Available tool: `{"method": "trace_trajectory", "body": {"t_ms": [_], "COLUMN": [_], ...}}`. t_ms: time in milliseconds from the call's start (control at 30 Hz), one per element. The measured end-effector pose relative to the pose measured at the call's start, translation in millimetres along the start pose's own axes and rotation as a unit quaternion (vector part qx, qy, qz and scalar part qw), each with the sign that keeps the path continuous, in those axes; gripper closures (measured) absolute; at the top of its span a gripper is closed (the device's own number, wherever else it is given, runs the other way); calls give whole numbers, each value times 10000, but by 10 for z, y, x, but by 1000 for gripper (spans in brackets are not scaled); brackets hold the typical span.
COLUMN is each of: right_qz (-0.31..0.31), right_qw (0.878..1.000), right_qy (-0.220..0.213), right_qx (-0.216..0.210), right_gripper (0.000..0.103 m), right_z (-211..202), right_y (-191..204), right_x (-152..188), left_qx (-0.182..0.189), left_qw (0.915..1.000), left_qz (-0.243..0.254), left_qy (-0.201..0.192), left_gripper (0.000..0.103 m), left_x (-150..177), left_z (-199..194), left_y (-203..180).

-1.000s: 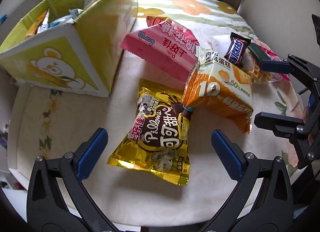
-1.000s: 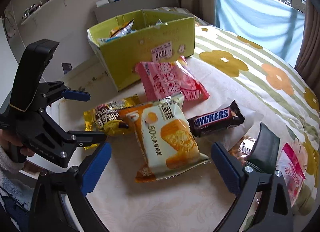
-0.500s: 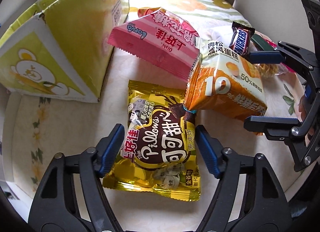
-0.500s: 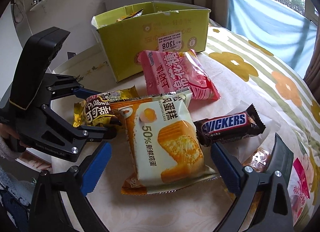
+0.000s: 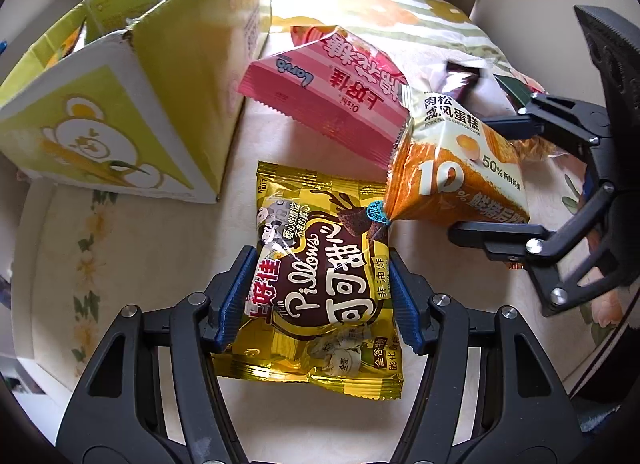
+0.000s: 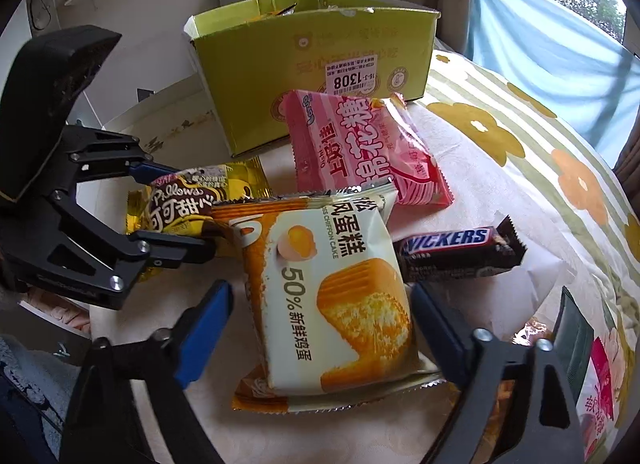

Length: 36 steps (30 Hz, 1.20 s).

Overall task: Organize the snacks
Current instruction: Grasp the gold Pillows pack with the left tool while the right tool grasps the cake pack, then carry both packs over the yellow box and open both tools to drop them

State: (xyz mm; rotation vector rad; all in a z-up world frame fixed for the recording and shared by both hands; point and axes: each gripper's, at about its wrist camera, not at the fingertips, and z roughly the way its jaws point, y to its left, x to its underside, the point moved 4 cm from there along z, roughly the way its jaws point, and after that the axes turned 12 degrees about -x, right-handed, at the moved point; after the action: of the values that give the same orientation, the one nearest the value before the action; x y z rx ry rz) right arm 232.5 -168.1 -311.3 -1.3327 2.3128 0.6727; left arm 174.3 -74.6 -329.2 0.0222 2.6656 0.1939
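Left gripper (image 5: 318, 300) clamps gold bag (image 5: 316, 288), right gripper (image 6: 320, 328) spread

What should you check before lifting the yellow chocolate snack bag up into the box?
1. Left gripper fingers touch both sides of the yellow bag: ok.
2. Grip tight enough to lift: cannot tell.
3. Yellow bag free of neighbours: not ok, the orange cake pack overlaps its corner.
4. Right gripper out of the way: ok, open around the cake pack, not the yellow bag.
5. Green box top open: ok.
6. Room inside box: cannot tell.
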Motion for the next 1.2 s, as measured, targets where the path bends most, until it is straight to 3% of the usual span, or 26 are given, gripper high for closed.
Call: {"method": "trace_trajectory", "body": {"t_ms": [133,200,300,433,767,967,1200], "right_qz": [-27,-2,14,61,295,663,645], "right_qw": [10000,9999,9999,9997,9982,9953,9936], "right_qy": [42,81,59,53,-418,-628,-843], "right_qx": [56,92,122,231,306,328,393], "right_gripper": [23,34,38,39,40,40,40], "right_z": [54,69,44,-18,-485,-790,-987], "right_y": [-2,-19,-14,-2,169,233,316], "right_x": [-13,-10,-11,-8,-139,-327,-711], "left_qx": [-39,-46,-58,-22,-97,-23,-111], "left_qw": [10000,10000,9999,9999,9989,9955,9890], "left_qz": [-54,-88,-124,-163,-286,-705,-972], "left_qy": [1,-2,-10,-19,-350,-625,-1110], "left_gripper": [44,44,44,44,44,44,44], "left_x": [8,1,-15,-34,-123,-245,-556], "left_z": [-22,-43,-68,-133,-615,-1028,-1421], "left_y": [20,3,-5,2,119,325,730]}}
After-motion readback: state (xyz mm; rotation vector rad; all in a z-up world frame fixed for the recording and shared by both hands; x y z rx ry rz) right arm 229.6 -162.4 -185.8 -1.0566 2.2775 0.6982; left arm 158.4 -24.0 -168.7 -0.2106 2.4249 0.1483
